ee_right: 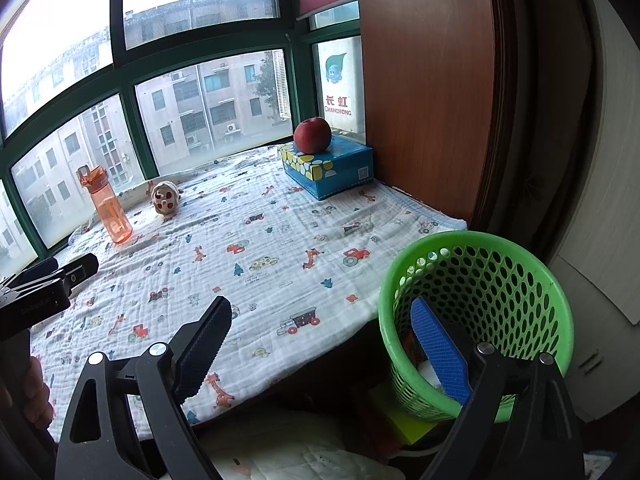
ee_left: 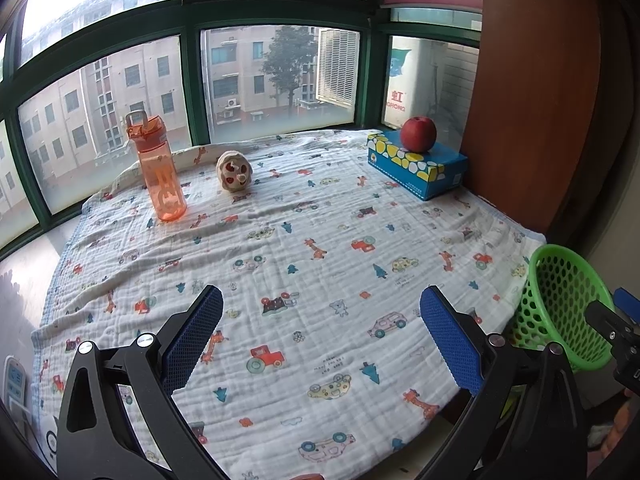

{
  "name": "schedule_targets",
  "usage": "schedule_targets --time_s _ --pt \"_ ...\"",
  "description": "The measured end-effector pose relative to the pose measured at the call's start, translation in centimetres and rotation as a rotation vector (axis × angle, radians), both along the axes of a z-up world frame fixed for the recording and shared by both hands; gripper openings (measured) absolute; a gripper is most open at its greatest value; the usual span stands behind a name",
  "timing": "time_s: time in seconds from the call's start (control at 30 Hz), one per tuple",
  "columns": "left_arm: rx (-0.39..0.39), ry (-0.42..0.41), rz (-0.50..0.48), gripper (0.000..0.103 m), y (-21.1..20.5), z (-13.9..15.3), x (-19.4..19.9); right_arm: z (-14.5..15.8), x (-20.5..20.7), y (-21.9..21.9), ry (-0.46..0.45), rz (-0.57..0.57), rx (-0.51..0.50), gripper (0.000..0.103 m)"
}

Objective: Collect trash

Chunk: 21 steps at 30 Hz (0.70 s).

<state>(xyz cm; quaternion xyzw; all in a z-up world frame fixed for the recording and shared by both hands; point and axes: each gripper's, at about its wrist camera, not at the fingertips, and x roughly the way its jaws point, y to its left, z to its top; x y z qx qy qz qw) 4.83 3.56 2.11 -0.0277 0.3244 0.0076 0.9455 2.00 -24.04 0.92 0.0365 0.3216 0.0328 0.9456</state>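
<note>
A green mesh basket stands beside the right edge of the window seat; its rim also shows in the left wrist view, basket. My right gripper is open, its right finger inside the basket's rim and its left finger over the patterned cloth. My left gripper is open above the cloth, holding nothing. Something pale lies at the basket's bottom, mostly hidden. No loose trash shows on the cloth.
An orange water bottle and a small round toy stand near the window. A red apple rests on a blue tissue box by the wooden panel. A hand holds the left gripper's handle.
</note>
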Motion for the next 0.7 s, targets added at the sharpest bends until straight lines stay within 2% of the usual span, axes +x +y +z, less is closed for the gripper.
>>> schedule_targets --time_s 0.7 --pt "0.0 0.003 0.008 0.097 -0.14 -0.21 -0.14 -0.07 -0.04 0.03 -0.001 -0.008 0.0 0.088"
